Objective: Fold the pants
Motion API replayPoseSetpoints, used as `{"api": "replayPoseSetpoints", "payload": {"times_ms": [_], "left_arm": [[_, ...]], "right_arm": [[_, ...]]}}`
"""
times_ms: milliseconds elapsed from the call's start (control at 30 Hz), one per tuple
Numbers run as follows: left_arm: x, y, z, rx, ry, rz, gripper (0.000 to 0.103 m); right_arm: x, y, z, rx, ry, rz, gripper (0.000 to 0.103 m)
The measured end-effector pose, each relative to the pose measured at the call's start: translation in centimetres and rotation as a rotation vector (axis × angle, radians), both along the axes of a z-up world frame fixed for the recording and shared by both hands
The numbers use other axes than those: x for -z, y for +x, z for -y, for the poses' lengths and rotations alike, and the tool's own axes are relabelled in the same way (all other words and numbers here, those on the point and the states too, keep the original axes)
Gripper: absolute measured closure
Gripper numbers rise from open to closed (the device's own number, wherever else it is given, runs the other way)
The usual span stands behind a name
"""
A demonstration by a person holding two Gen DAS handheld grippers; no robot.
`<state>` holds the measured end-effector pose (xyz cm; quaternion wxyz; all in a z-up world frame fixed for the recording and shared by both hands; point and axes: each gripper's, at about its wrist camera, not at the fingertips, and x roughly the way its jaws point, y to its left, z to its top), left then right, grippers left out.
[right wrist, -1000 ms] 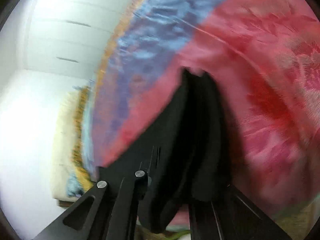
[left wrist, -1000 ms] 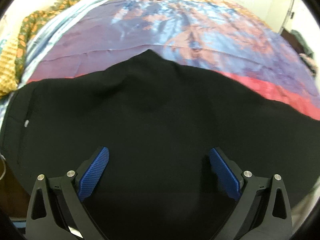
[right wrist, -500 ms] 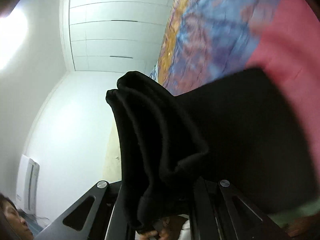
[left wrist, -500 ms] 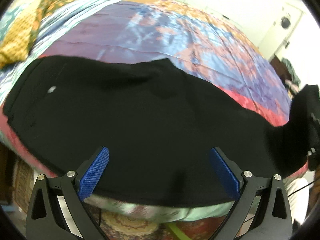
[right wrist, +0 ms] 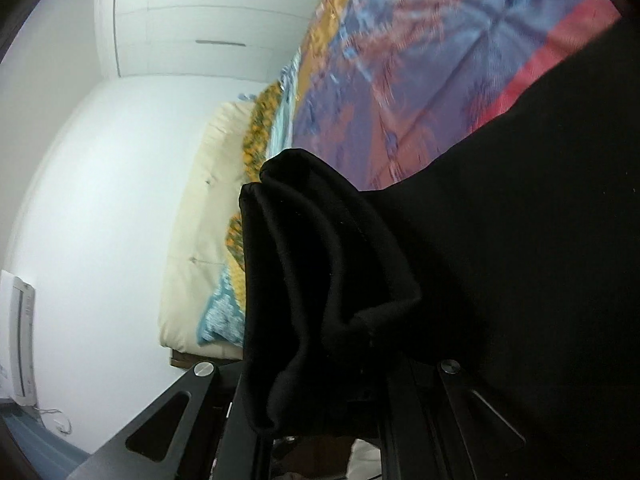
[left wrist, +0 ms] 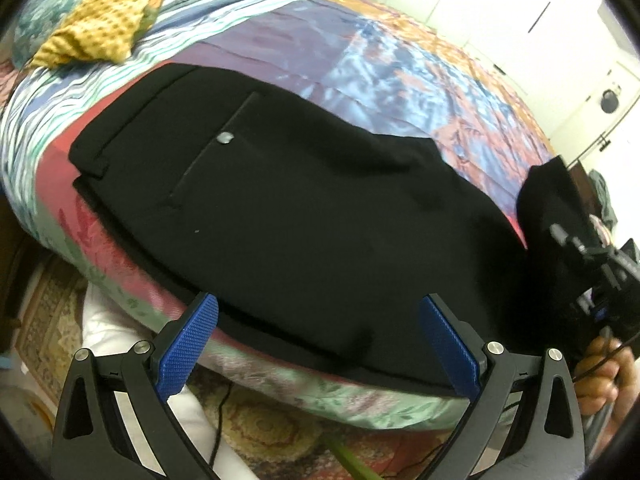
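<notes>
Black pants (left wrist: 304, 216) flat on bed, rear pocket up; right hand-held gripper (right wrist: 320, 412) pinching bunched hem, left (left wrist: 320, 340) spread

A bed (left wrist: 400, 80) fills most of the room, covered by a patchwork spread (left wrist: 340, 52) of blue, purple, orange and red. A yellow patterned cloth (left wrist: 104, 28) lies bunched at its far corner. A patterned rug (left wrist: 260, 428) covers the floor below the bed's near edge. White cupboard doors (right wrist: 192, 20) with dark slot handles line the far wall, next to a plain white wall (right wrist: 100, 200). A cream mattress edge (right wrist: 200, 220) shows beside it. A white appliance (right wrist: 20, 340) stands low against that wall.
</notes>
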<state>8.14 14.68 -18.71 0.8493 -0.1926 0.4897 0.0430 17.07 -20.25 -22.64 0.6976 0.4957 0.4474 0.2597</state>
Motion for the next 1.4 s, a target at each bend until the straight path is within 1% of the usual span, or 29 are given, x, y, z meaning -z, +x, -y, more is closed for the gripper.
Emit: {"api": "replayPoseSetpoints", "payload": {"times_ms": [100, 133, 167, 200, 233, 267, 300, 333, 367, 433, 500, 533, 600, 633, 700, 800, 867, 967, 1000, 1067, 1100, 1133, 1167, 1200, 1233, 1267, 1333, 1367, 1400], "left_arm": [[0.2, 0.1, -0.3, -0.006, -0.001, -0.009, 0.002], [0.4, 0.1, -0.5, -0.008, -0.004, -0.011, 0.002], [0.4, 0.1, -0.6, -0.010, -0.009, -0.012, 0.002], [0.4, 0.1, -0.7, -0.013, -0.016, -0.012, 0.002], [0.4, 0.1, -1.0, -0.020, -0.029, -0.010, 0.002], [0.3, -0.1, -1.1, -0.024, -0.036, -0.007, 0.002], [0.2, -0.1, -1.3, -0.029, -0.042, -0.003, 0.002], [0.2, -0.1, -1.5, -0.034, -0.045, -0.003, 0.002], [0.2, -0.1, -1.7, -0.035, -0.048, -0.006, 0.002], [-0.2, 0.1, -1.5, -0.015, -0.074, 0.001, 0.002], [-0.8, 0.7, -0.6, 0.039, -0.111, 0.023, 0.003], [-1.0, 1.1, 0.1, 0.071, -0.123, 0.029, 0.003], [-1.1, 2.6, 2.2, 0.163, -0.150, 0.012, 0.002], [-1.0, 3.6, 3.4, 0.210, -0.164, -0.004, 0.002], [-0.5, 5.2, 5.4, 0.264, -0.172, -0.013, 0.002], [0.9, 7.4, 7.9, 0.310, -0.138, -0.054, 0.002], [1.8, 8.1, 9.1, 0.330, -0.107, -0.086, 0.002], [2.3, 8.2, 10.5, 0.357, -0.011, -0.109, 0.005], [2.3, 8.1, 10.9, 0.364, 0.014, -0.113, 0.008], [2.4, 7.9, 11.6, 0.386, 0.058, -0.130, 0.041], [2.4, 7.8, 11.8, 0.398, 0.072, -0.132, 0.048], [2.3, 7.7, 12.1, 0.407, 0.081, -0.124, 0.065], [2.2, 7.6, 12.2, 0.403, 0.097, -0.120, 0.079], [1.8, 7.6, 12.2, 0.399, 0.097, -0.115, 0.083], [1.4, 7.4, 12.2, 0.399, 0.084, -0.102, 0.090], [0.7, 7.2, 12.1, 0.405, 0.068, -0.083, 0.093], [-1.4, 6.1, 11.9, 0.439, 0.032, -0.009, 0.094], [-2.4, 5.2, 11.5, 0.464, 0.035, 0.036, 0.094], [-2.7, 4.6, 11.0, 0.472, 0.045, 0.057, 0.094]], "right_arm": [[1.2, 0.2, -2.8, -0.083, -0.086, -0.008, 0.094], [1.6, 0.0, -4.1, -0.132, -0.156, 0.005, 0.090], [2.3, 0.0, -4.1, -0.163, -0.213, 0.015, 0.089], [2.2, -0.3, -5.6, -0.225, -0.349, 0.051, 0.083], [1.8, -0.8, -6.8, -0.277, -0.459, 0.104, 0.067], [1.1, -1.3, -8.0, -0.339, -0.562, 0.176, 0.058], [-0.2, -2.4, -10.0, -0.440, -0.702, 0.296, 0.031], [-1.2, -3.8, -11.2, -0.505, -0.794, 0.383, 0.004], [-1.9, -4.6, -11.6, -0.528, -0.842, 0.444, 0.001], [-3.3, -6.5, -11.6, -0.546, -0.914, 0.574, 0.001], [-4.4, -9.1, -9.7, -0.507, -0.963, 0.637, 0.001], [-4.8, -10.2, -8.2, -0.482, -0.976, 0.645, 0.001], [-4.9, -11.8, -5.4, -0.438, -0.988, 0.616, 0.001], [-4.6, -12.0, -4.6, -0.417, -0.990, 0.595, 0.001], [-4.8, -11.7, -1.8, -0.363, -0.976, 0.534, 0.001], [-4.6, -10.6, 0.5, -0.284, -0.946, 0.458, 0.001], [-4.7, -10.4, 1.0, -0.257, -0.945, 0.451, 0.001], [-5.3, -10.8, 1.4, -0.255, -0.954, 0.464, 0.001], [-5.3, -10.8, 1.0, -0.261, -0.959, 0.469, 0.001], [-5.4, -11.1, 0.7, -0.265, -0.959, 0.476, 0.001], [-5.3, -11.0, 0.5, -0.262, -0.959, 0.478, 0.001], [-5.2, -10.7, 0.3, -0.258, -0.960, 0.477, 0.001], [-5.2, -10.6, 0.4, -0.252, -0.962, 0.476, 0.001], [-5.2, -10.5, 0.6, -0.243, -0.961, 0.473, 0.001], [-5.2, -10.5, 0.9, -0.228, -0.961, 0.470, 0.001], [-5.5, -10.6, 1.2, -0.213, -0.963, 0.470, 0.001], [-6.3, -10.8, 2.4, -0.156, -0.969, 0.471, 0.001], [-6.7, -11.0, 2.9, -0.135, -0.969, 0.473, 0.001], [-7.3, -11.3, 3.7, -0.103, -0.970, 0.476, 0.001]]}}
